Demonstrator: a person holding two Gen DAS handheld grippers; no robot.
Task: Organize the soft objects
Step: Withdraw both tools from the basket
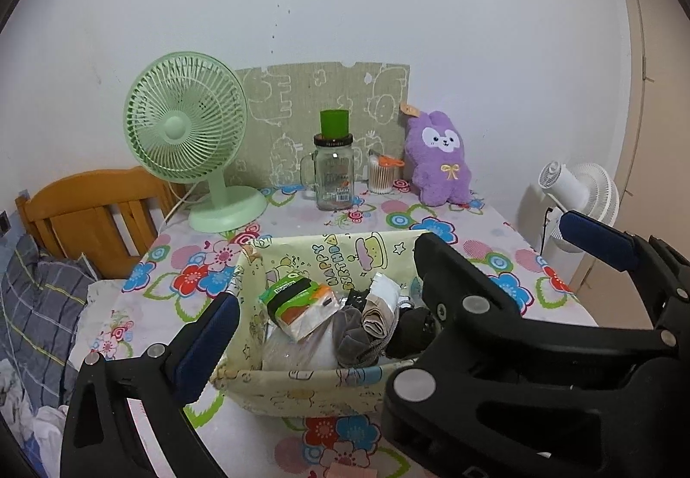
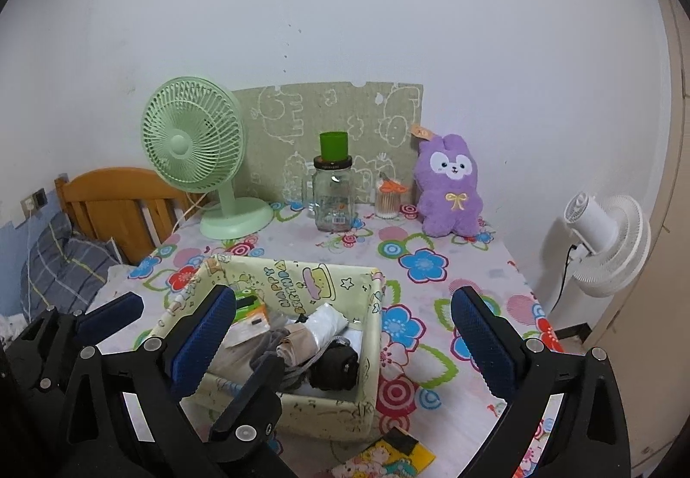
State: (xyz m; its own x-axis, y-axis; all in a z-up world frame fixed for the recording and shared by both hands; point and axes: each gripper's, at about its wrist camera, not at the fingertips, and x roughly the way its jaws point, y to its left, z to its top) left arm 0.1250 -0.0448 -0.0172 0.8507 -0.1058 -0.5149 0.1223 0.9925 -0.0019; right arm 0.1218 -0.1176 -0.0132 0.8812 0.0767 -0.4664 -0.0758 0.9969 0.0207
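A pale yellow fabric storage box (image 1: 302, 394) (image 2: 371, 305) printed with cartoons stands on the floral tablecloth. It holds a tissue pack (image 1: 299, 305), a grey sock (image 1: 351, 333), a beige roll (image 1: 377, 316), a white packet (image 2: 327, 323) and a black roll (image 2: 334, 366). A purple plush bunny (image 1: 440, 159) (image 2: 448, 189) sits upright at the back of the table. My left gripper (image 1: 327, 331) is open and empty over the box. My right gripper (image 2: 345, 331) is open and empty, over the box's right side; it also shows in the left wrist view (image 1: 504, 249).
A green desk fan (image 1: 189, 137) (image 2: 202, 159), a glass jar with a green lid (image 1: 334, 167) (image 2: 335, 189) and a cotton swab cup (image 1: 381, 174) stand at the back. A white fan (image 2: 603, 236) stands right of the table. A wooden bed frame (image 1: 95, 210) is on the left. A colourful card (image 2: 388, 456) lies near the front edge.
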